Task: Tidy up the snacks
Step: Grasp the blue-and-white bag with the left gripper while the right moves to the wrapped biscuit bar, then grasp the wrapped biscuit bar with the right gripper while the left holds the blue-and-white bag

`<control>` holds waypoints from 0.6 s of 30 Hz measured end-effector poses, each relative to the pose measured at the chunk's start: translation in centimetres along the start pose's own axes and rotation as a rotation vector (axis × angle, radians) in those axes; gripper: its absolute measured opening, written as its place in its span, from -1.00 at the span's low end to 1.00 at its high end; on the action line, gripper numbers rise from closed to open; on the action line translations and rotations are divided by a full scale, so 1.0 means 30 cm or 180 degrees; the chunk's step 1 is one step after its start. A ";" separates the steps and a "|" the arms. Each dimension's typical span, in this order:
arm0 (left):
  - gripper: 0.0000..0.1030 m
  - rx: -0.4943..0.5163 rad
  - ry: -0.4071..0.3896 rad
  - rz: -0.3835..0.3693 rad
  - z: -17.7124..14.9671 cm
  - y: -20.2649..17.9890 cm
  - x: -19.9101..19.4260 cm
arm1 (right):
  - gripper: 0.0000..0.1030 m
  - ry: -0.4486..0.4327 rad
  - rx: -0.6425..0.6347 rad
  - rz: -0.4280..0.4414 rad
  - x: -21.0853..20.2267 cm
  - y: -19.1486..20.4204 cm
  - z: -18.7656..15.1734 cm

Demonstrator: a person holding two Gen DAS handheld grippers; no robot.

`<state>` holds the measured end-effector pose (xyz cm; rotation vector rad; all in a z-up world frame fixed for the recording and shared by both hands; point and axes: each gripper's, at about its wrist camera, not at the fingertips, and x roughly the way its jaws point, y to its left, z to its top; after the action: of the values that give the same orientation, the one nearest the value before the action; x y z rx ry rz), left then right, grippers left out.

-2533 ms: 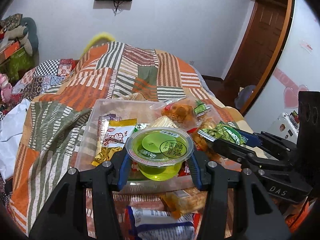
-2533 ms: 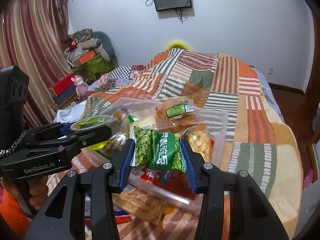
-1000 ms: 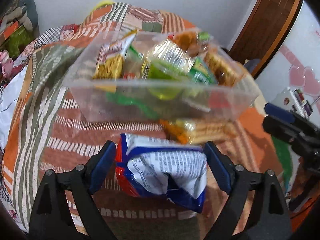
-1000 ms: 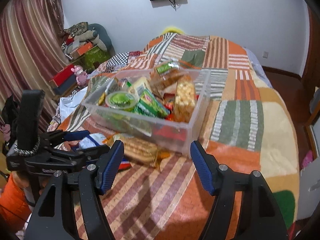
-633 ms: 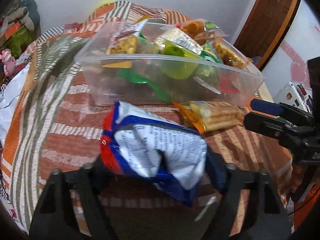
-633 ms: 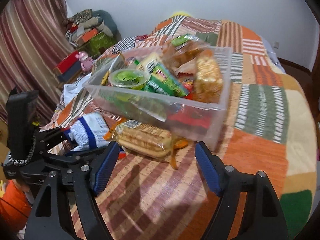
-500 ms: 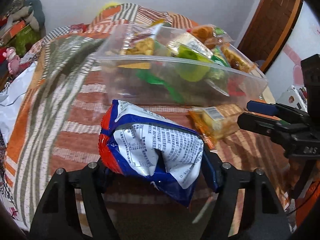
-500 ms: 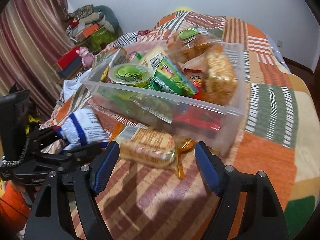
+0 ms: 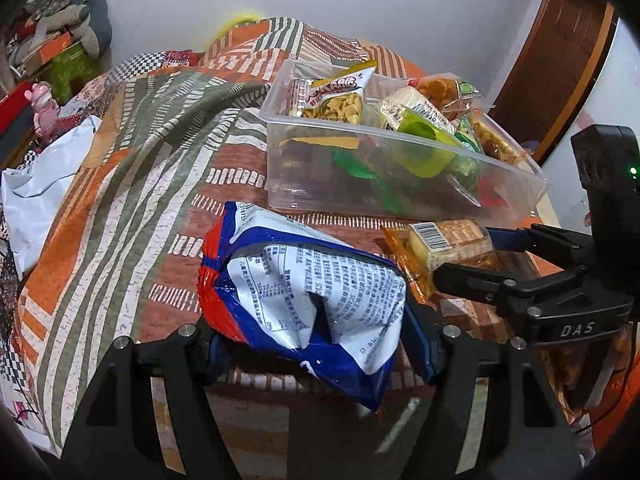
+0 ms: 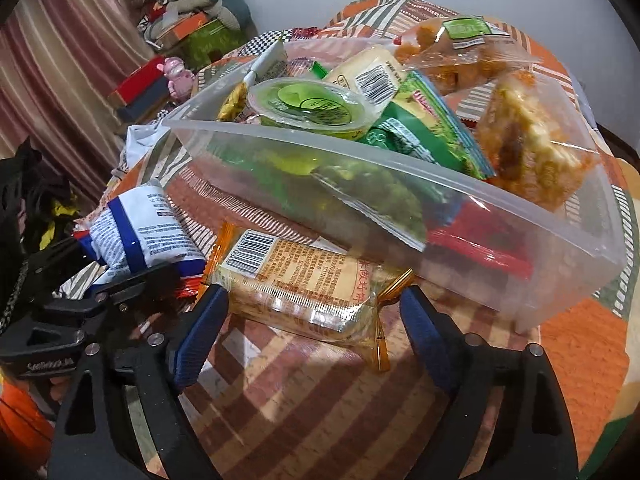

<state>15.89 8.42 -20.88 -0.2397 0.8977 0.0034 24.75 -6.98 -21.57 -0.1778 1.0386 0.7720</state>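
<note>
Between my spread right gripper (image 10: 310, 322) fingers the biscuit pack (image 10: 296, 286) lay crosswise on the bed (image 10: 320, 404), while my left gripper (image 9: 310, 334) clamped the blue-and-white bag (image 9: 304, 284).

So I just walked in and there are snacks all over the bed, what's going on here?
Someone is sorting snacks into a clear plastic bin on the quilt, using a handheld gripper in each hand. The left gripper is shut on a blue and white snack bag. The right gripper is open, its fingers either side of an orange-wrapped cracker pack lying in front of the bin, which already holds a green jelly cup and other packets.
</note>
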 end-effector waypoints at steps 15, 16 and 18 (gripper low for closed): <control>0.33 0.0028 -0.0067 0.0055 0.002 -0.005 -0.036 | -0.47 -0.0100 -0.0208 0.0230 -0.076 0.009 -0.058; 0.33 0.0017 -0.0086 0.0064 0.002 0.000 -0.045 | -0.47 -0.0087 -0.0249 0.0230 -0.084 0.021 -0.065; 0.33 -0.0008 -0.0121 0.0077 0.002 0.008 -0.064 | -0.47 -0.0081 -0.0292 0.0235 -0.104 0.028 -0.075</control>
<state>14.71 8.85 -19.40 -0.2303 0.8627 0.0314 21.75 -8.97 -19.99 -0.2086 0.9907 0.8877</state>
